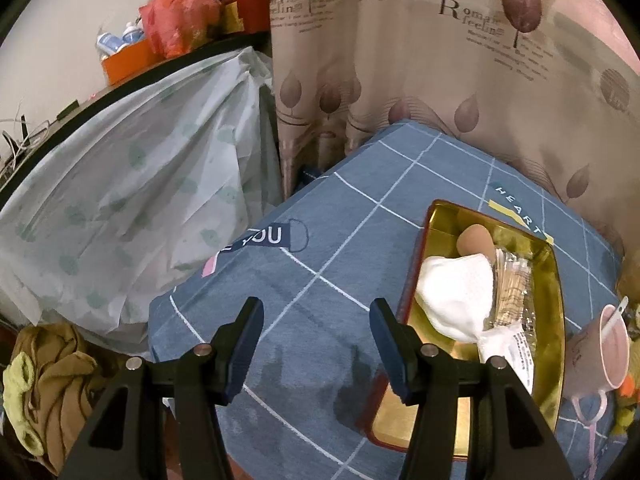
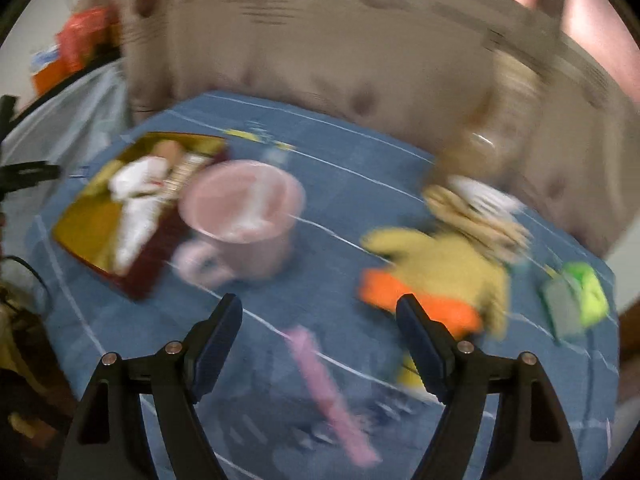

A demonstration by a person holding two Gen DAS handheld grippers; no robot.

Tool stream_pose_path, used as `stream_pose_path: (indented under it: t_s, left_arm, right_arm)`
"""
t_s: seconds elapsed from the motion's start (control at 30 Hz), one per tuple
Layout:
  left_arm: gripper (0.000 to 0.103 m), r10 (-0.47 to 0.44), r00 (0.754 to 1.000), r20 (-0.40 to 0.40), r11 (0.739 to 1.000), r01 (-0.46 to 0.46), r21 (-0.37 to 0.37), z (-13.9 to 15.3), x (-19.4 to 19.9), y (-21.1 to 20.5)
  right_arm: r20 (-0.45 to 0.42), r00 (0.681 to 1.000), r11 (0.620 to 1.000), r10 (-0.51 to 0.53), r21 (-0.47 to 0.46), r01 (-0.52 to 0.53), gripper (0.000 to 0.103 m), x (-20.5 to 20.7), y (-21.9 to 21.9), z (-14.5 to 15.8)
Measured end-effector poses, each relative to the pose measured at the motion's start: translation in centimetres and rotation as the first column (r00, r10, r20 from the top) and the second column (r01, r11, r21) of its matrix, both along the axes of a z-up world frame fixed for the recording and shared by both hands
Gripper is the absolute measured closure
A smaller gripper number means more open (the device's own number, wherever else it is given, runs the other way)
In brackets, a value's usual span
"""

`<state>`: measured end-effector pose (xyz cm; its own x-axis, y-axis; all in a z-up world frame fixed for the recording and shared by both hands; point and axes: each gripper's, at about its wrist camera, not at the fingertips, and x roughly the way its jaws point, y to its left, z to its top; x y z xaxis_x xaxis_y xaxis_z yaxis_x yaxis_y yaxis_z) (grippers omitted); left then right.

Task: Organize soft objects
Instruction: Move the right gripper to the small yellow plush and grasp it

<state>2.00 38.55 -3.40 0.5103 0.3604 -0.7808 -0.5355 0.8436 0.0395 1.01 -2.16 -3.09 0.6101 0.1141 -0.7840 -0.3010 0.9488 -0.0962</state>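
Note:
A gold tray with a red rim (image 1: 434, 224) lies on the blue checked cloth. In it are a tan makeup sponge (image 1: 474, 242), a white soft cloth (image 1: 456, 296), a clear pack of cotton swabs (image 1: 514, 284) and a white packet (image 1: 512, 344). My left gripper (image 1: 316, 312) is open and empty, just left of the tray. The right wrist view is blurred. My right gripper (image 2: 320, 312) is open and empty above the cloth. A yellow plush toy with an orange part (image 2: 448, 268) lies ahead right, the tray (image 2: 84, 220) ahead left.
A pink cup (image 2: 244, 216) with a white spoon stands between tray and plush; it also shows in the left wrist view (image 1: 604, 348). A pink strip (image 2: 328, 384) lies near my right gripper. A green item (image 2: 580, 296) lies far right. Curtain behind; plastic-covered furniture (image 1: 132, 200) left.

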Motion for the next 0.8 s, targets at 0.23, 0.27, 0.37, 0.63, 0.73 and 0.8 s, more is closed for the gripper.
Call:
stream_pose_path:
  t_s: [0.23, 0.27, 0.37, 0.63, 0.73, 0.8]
  left_arm:
    - [0.046, -0.038, 0.999, -0.004, 0.999, 0.039, 0.027, 0.1, 0.4, -1.6]
    - [0.046, -0.047, 0.999, -0.007, 0.998, 0.047, 0.028, 0.0, 0.4, -1.9]
    - [0.046, -0.063, 0.998, -0.008, 0.997, 0.063, 0.034, 0.1, 0.5, -2.6]
    - [0.046, -0.113, 0.993, -0.025, 0.992, 0.114, 0.046, 0.1, 0.7, -4.8]
    - [0.046, -0.141, 0.989, -0.037, 0.989, 0.142, 0.037, 0.0, 0.9, -5.9]
    - [0.046, -0.167, 0.985, -0.042, 0.985, 0.169, 0.03, 0.0, 1.2, -7.1]
  right_arm:
    - [-0.058, 0.984, 0.985, -0.17, 0.003, 0.17, 0.026, -0.4, -8.2, -2.7]
    - [-0.066, 0.982, 0.984, -0.177, 0.01, 0.178, 0.026, -0.3, -8.6, -3.0]
    - [-0.083, 0.98, 0.982, -0.181, 0.031, 0.184, 0.026, 0.2, -9.2, -3.8]
    - [-0.125, 0.978, 0.983, -0.165, 0.065, 0.174, 0.026, 2.5, -8.9, -6.0]
    - [-0.135, 0.977, 0.982, -0.166, 0.068, 0.177, 0.032, 3.3, -8.8, -6.8]
    - [-0.141, 0.975, 0.982, -0.169, 0.063, 0.179, 0.036, 3.7, -8.9, -7.3]
